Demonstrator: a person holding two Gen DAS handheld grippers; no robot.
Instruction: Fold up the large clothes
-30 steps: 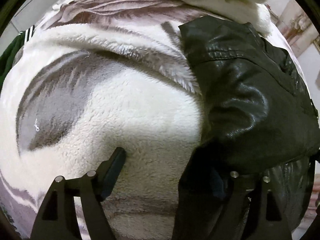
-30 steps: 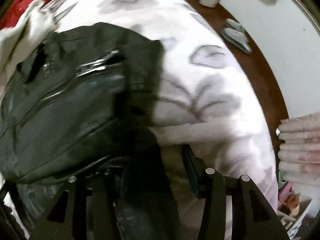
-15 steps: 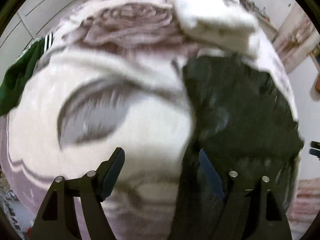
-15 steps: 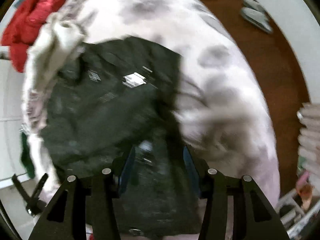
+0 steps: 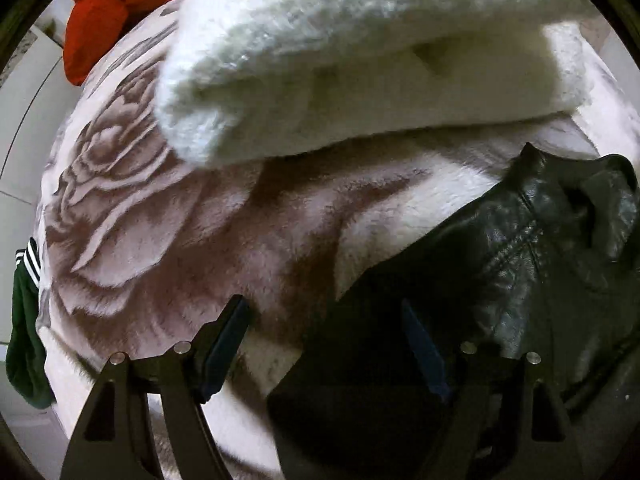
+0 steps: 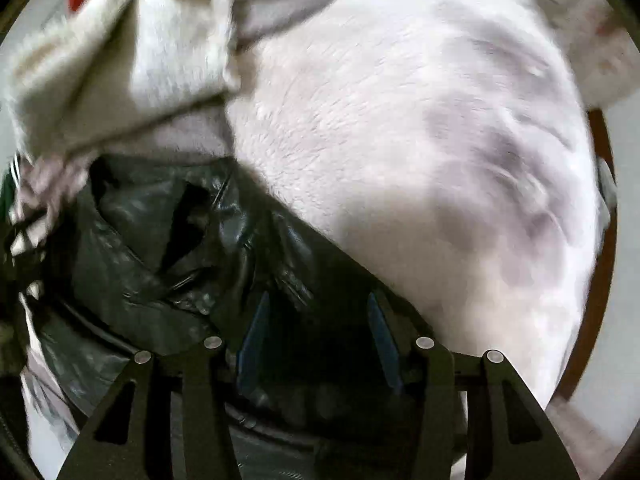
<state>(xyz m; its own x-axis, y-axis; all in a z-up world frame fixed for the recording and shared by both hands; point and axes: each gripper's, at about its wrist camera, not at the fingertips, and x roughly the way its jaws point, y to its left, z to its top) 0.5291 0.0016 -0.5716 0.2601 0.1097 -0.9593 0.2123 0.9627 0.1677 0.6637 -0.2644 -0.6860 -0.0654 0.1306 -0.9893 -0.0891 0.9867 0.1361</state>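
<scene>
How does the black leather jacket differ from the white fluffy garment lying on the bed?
The black leather jacket is dark, smooth and shiny; the white fluffy garment is pale and woolly. The jacket lies near both grippers; the white garment lies farther off. Both rest on the rose-patterned blanket.

A bed covered by a plush pale pink blanket with a large grey-mauve rose pattern (image 5: 132,216) fills most of both views. At the upper left of the left wrist view, pale panelled wall or cupboard fronts (image 5: 28,92) stand behind the bed. Along the right edge of the right wrist view runs a strip of dark reddish-brown wooden floor (image 6: 604,280), with a plain white wall (image 6: 624,288) beyond it. The light is soft and even.
</scene>
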